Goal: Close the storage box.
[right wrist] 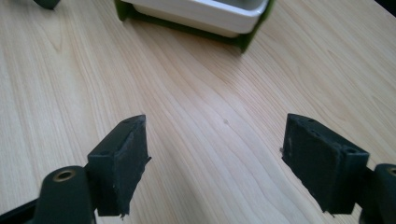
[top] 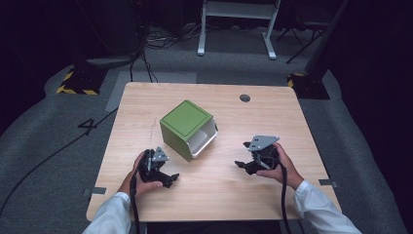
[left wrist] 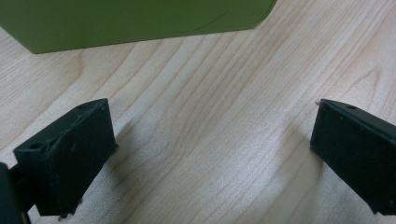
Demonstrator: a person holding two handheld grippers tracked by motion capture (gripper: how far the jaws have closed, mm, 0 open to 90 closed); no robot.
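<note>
A green box [top: 186,123] with a white drawer [top: 204,139] stands near the middle of the wooden table [top: 272,117]. The drawer front faces the right gripper and sticks out slightly. My left gripper [top: 171,178] rests on the table just in front of the box's left corner, open, with nothing between its fingers. In the left gripper view the green box wall [left wrist: 130,21] lies beyond the open left gripper [left wrist: 212,144]. My right gripper [top: 242,165] sits to the right of the box, open and empty. In the right gripper view the white drawer [right wrist: 198,11] is ahead of the right gripper [right wrist: 215,158].
A round cable hole [top: 245,98] lies near the table's far edge. Beyond the table are grey carpet, cables and a white stand [top: 236,27]. Black cables trail from both grippers over the near edge.
</note>
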